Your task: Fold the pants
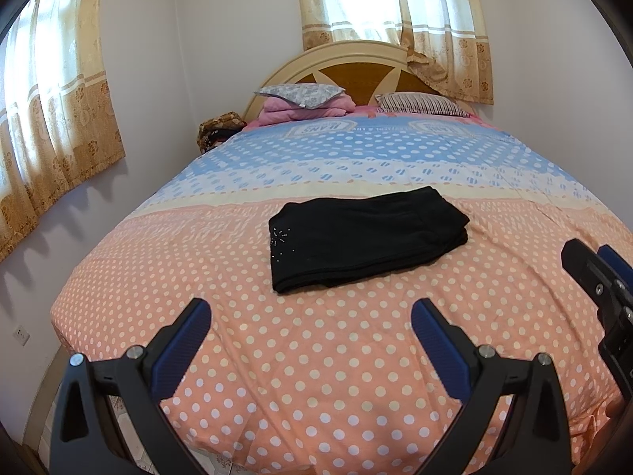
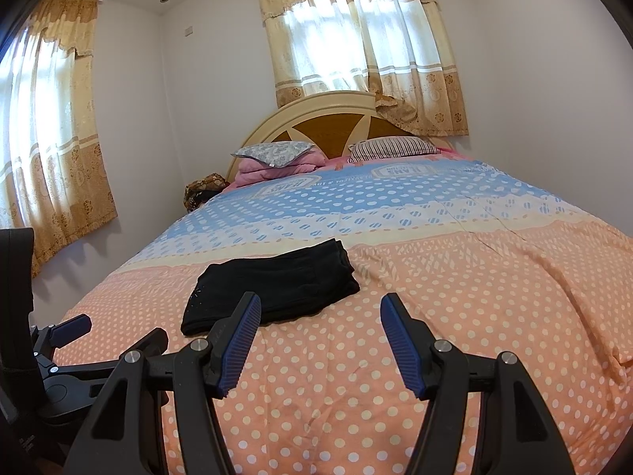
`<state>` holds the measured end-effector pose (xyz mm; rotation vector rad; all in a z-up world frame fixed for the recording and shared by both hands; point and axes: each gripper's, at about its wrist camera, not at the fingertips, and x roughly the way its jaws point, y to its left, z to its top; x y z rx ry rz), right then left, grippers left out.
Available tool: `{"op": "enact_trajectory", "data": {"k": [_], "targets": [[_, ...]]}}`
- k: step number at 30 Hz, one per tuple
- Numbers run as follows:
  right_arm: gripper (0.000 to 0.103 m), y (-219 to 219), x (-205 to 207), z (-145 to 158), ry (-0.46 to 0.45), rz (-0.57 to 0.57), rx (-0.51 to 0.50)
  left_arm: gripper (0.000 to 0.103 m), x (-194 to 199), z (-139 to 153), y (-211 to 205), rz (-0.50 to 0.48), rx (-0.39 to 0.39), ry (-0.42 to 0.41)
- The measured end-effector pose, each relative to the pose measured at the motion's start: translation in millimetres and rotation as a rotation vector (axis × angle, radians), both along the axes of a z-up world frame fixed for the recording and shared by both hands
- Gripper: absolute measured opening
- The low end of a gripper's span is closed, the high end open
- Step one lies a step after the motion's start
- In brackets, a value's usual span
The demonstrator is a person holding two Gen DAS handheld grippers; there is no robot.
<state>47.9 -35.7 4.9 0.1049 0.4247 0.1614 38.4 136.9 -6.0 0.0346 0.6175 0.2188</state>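
Pants [image 1: 366,237] lie folded into a black rectangle on the bedspread [image 1: 316,356], mid-bed, on the peach dotted part just below the cream band. Left wrist view: left gripper [image 1: 310,328] hangs over the near bedspread w/ jaws wide apart, nothing btwn them, well short of the pants. Right gripper [image 1: 593,273] shows at the right edge, clear of the pants.

Right wrist view: right gripper [image 2: 320,336] w/ jaws apart, empty; its left finger overlaps the pants' [image 2: 273,289] near edge in view, contact unclear. Left gripper [image 2: 71,326] sits low at left. Pillows [image 2: 273,152] lie by the headboard [image 2: 336,118].
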Motion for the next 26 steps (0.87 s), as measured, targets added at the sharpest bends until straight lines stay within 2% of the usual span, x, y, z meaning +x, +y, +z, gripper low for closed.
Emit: {"op": "enact_trajectory", "data": {"k": [5, 18, 26], "targets": [[0.065, -0.2, -0.2, 0.3, 0.0, -0.001, 0.0, 0.103, 0.1, 1.2, -1.0, 0.004, 0.014, -0.003], [0.065, -1.4, -0.9, -0.1, 0.0, -0.002, -0.003, 0.103, 1.5, 1.2, 2.4, -0.016, -0.035, -0.001], [0.065, -4.8, 0.3, 0.5, 0.009, -0.004, 0.003, 0.103, 4.6, -2.6, 2.2, -0.01, -0.03, 0.016]]}}
